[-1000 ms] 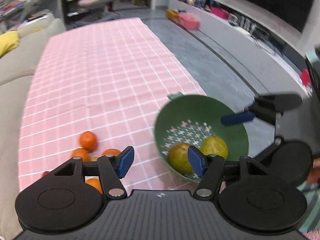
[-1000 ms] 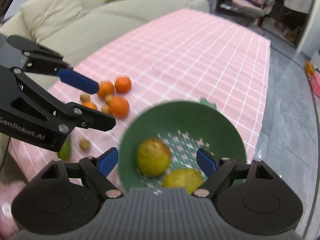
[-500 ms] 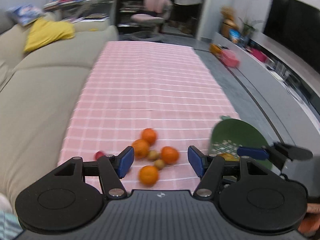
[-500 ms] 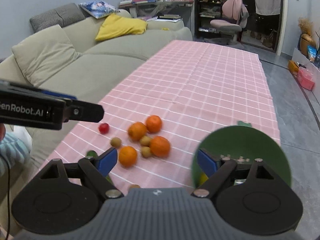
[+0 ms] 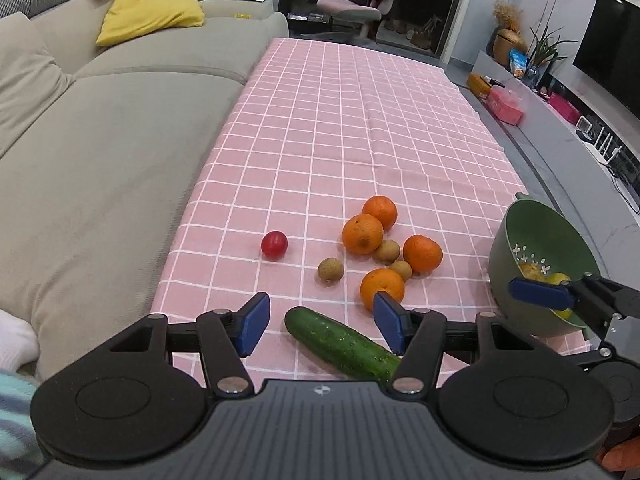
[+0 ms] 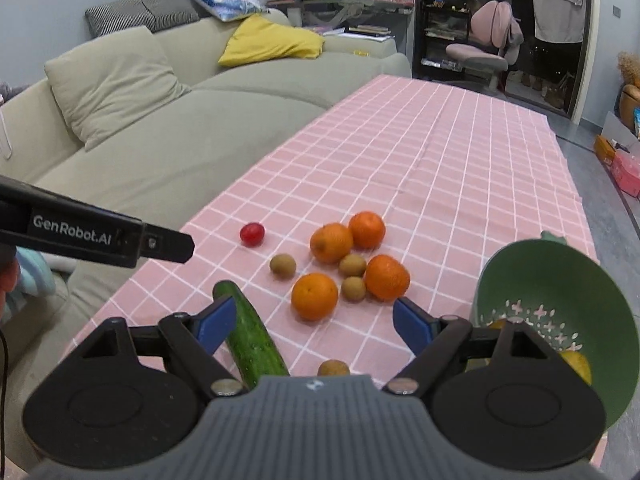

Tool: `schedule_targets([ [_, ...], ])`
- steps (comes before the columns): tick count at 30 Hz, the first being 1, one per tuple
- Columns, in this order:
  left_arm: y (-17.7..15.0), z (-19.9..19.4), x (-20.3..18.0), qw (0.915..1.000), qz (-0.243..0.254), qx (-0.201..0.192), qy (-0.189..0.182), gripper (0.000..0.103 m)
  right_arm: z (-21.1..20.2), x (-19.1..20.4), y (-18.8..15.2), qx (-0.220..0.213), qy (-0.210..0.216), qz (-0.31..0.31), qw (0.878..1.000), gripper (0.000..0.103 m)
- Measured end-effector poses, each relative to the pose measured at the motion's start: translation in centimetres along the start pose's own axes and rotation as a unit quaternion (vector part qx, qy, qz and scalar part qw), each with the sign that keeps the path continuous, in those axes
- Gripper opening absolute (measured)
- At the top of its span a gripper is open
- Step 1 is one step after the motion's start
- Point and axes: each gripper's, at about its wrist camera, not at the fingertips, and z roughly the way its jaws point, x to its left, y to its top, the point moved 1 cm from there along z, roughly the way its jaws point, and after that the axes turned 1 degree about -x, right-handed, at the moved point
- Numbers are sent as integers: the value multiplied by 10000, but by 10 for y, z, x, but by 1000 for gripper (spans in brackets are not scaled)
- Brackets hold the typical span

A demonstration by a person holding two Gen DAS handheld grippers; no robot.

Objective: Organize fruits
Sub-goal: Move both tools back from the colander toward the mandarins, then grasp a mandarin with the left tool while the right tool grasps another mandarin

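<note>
Left wrist view gives us the fruit first: four oranges (image 5: 362, 233) cluster with small brown fruits (image 5: 330, 269) near the tablecloth's (image 5: 360, 120) near edge, toward its right side, and a red tomato (image 5: 274, 244) sits apart to their left. A cucumber (image 5: 340, 342) lies closest to the near edge, angled below our left gripper (image 5: 322, 322), whose blue-padded jaws are spread wide with nothing between them. At the right edge a green colander (image 5: 536, 248) holds yellowish fruit (image 6: 576, 364), and one blue finger of our right gripper (image 5: 538, 292) shows in front of it. From the right wrist view we see the right gripper (image 6: 316, 322) likewise spread and empty above the cucumber and one more brown fruit (image 6: 333, 368) at the near edge. A beige sofa (image 5: 100, 140) runs along the left edge, with a yellow cushion (image 5: 148, 12) on it.
</note>
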Motion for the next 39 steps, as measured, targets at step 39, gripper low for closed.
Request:
schedule_targets([
  [39,-3,113,-48,9940,519,753,-605,54,122,-55,33,789,-213,-733,9940,42],
])
